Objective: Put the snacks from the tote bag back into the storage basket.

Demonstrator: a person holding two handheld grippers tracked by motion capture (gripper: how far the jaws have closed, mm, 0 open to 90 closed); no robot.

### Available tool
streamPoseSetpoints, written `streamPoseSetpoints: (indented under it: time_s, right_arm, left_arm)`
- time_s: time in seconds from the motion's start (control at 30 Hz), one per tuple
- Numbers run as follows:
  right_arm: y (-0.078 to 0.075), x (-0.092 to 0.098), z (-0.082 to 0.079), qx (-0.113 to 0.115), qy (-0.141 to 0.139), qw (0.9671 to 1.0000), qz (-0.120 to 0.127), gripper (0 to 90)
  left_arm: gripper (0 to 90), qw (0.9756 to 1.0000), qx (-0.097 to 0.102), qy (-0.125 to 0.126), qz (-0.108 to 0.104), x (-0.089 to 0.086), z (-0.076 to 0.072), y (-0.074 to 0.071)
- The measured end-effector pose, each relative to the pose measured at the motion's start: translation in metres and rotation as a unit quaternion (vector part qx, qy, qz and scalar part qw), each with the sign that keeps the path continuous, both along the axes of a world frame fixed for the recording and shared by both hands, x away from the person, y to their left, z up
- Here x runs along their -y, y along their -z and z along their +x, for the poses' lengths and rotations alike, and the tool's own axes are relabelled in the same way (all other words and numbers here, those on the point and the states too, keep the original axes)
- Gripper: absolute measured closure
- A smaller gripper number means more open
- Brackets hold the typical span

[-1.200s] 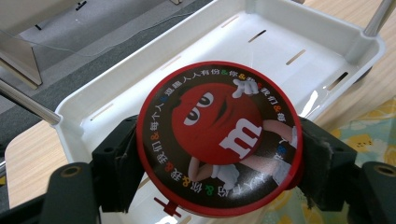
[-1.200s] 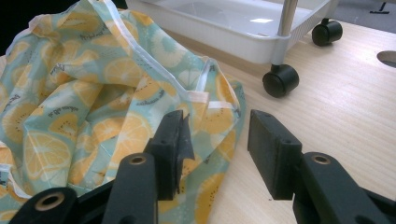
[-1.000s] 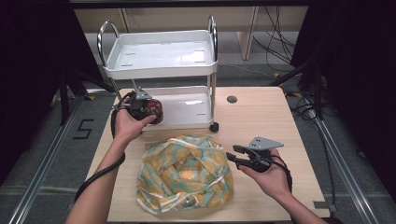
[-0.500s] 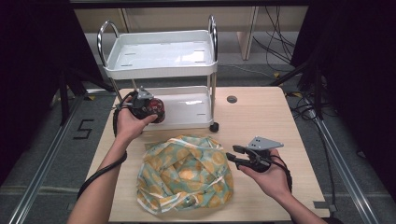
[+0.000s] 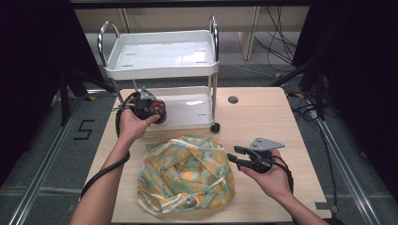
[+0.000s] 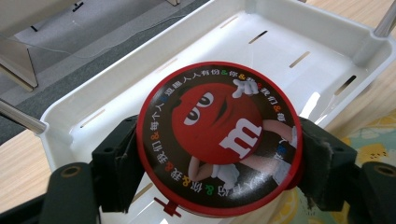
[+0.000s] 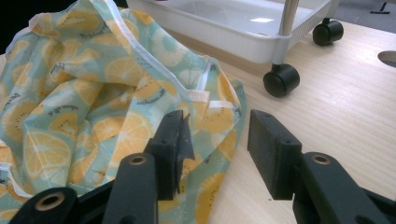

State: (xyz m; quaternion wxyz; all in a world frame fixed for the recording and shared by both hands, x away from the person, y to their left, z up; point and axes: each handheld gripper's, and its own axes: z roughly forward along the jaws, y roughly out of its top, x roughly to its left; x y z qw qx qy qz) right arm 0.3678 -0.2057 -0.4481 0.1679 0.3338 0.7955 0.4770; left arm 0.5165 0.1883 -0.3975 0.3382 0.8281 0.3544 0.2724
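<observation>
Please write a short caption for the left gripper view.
Left gripper holds a round red candy tin above the white cart's lower tray.

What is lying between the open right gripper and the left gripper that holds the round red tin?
In the high view, the crumpled orange-print cloth lies between the right gripper and the left gripper with its round red tin.

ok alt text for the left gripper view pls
The left claw grips a round red tin by its edges, lid printed with a red candy character, over the white cart's lower tray. Wooden table lies beside it.
</observation>
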Motion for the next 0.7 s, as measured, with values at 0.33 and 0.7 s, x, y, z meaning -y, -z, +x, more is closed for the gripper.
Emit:
streamPoseSetpoints:
  time_s: [0.33, 0.7]
  right_arm:
    - [-0.0002, -0.0002, -0.0003, -0.003, 0.001, 1.0, 0.001, 56.7]
    - [-0.0002, -0.0014, -0.0015, -0.015, 0.0, 0.9999, 0.006, 56.7]
  left_arm:
    - [25.3, 0.9999, -0.007, -0.008, -0.01, 0.001, 0.0015, 0.0034]
    - [25.3, 0.9997, -0.018, -0.017, -0.006, 0.0026, 0.0024, 0.0044]
